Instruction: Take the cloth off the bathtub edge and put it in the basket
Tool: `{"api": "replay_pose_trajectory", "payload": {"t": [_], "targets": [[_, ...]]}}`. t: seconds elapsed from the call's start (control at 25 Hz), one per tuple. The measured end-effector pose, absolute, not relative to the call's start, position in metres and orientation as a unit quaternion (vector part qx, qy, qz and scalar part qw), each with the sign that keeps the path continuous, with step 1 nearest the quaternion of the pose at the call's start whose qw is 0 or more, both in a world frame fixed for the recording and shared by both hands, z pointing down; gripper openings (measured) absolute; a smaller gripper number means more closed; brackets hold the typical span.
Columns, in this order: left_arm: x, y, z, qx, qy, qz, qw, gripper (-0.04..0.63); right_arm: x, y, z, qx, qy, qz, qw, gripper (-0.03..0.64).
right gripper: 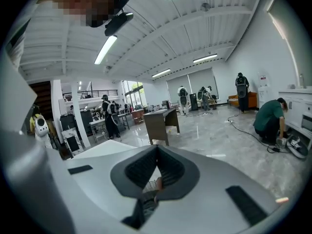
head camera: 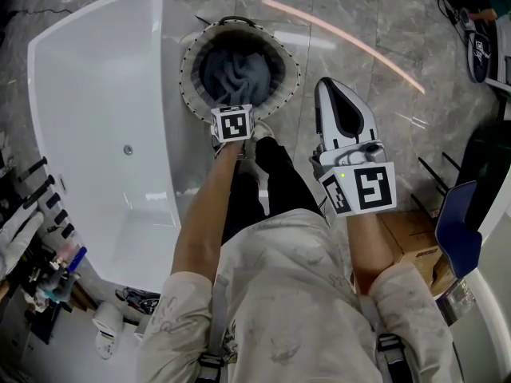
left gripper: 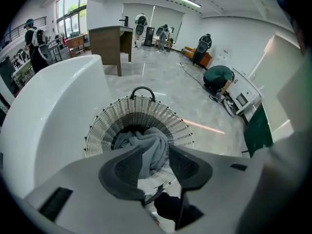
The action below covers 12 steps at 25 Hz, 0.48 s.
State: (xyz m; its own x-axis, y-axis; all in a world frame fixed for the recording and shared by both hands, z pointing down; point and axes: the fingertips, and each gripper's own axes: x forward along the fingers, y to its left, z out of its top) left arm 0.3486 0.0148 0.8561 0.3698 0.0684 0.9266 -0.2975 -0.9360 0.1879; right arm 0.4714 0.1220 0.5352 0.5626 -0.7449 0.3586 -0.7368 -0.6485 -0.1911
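One snag risk: left gripper has jaws released over the grey cloth in the basket, so lifting could drag a caught fold out, right gripper clenched empty.

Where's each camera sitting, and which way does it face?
Head view: on the head, steeply down at bathtub, basket, cloth; shows forearms, leg, left gripper, right gripper.
Left gripper view: rides it, down into basket; jaws apart.
Right gripper view: rides it, roughly level across room; jaws together.
Head and left gripper views share basket, cloth.
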Motion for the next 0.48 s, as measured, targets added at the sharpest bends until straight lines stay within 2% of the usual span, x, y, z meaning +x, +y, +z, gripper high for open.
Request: {"api": "replay_pose_trajectory", "payload": {"t": [0.48], "targets": [[0.289,0.008,0.834,0.814,-0.089,0.55,0.166,0.167,0.451,0.101,0.514,-0.875,0.446,-0.187,0.007,-0.012]]}}
